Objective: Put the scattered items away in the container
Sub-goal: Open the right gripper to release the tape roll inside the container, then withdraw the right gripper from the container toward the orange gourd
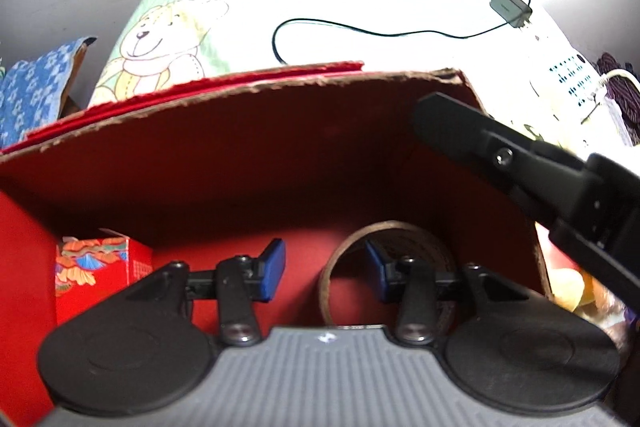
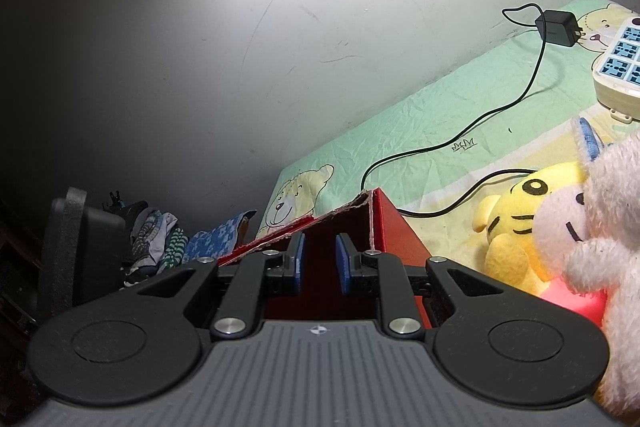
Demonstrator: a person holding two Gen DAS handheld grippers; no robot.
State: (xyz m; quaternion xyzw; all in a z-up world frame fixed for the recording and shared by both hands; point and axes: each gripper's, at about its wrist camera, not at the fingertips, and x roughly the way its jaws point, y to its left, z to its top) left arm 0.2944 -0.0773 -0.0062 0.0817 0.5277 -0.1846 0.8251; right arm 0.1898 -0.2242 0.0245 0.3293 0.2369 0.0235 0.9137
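Left gripper (image 1: 325, 269): blue pads spread, nothing between them, held low inside the red box (image 1: 280, 155). Tape roll (image 1: 390, 267) lies on the box floor at 3 o'clock of the gap, its ring seemingly around the right pad, though the view is blurred. Small patterned carton (image 1: 100, 263) at 9 o'clock.

Right gripper (image 2: 320, 263): jaws narrowly parted, empty, poised over the box corner. Yellow tiger toy (image 2: 520, 227) and white plush (image 2: 600, 227) lie outside at 3 o'clock, nearer this hand.
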